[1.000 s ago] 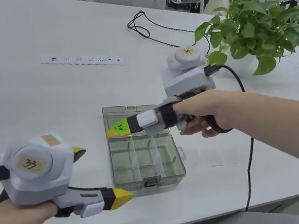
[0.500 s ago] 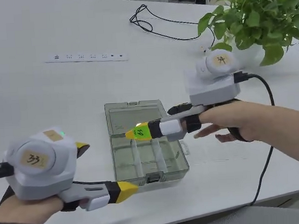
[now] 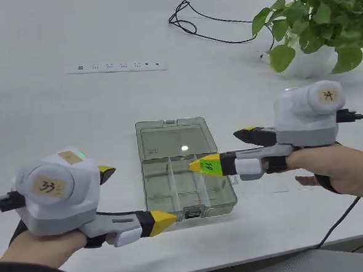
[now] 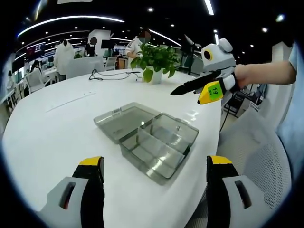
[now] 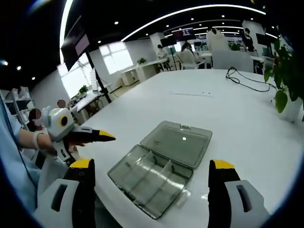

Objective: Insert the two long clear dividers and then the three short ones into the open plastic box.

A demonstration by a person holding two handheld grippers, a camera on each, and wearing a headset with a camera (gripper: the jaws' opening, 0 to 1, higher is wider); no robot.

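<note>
Nearest, the left gripper [image 3: 136,195] hovers wide open and empty at the box's front corner. The open plastic box [image 3: 226,198] sits mid-table, clear dividers [image 3: 200,183] standing inside, count unclear. Beyond, the right gripper [image 3: 218,149] has just drawn off rightward, jaws apart, empty — that insertion looks done.

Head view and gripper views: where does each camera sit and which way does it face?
Head view: on the person's head, looking forward and down at the plastic box on the table; left hand-held gripper, right hand-held gripper and the person's arms show.
Left gripper view: on the left hand-held gripper, looking along its spread jaws at the box; the right one enters from the right.
Right gripper view: likewise from the opposite side; the left one enters from the left.
Shared: all see the box.
</note>
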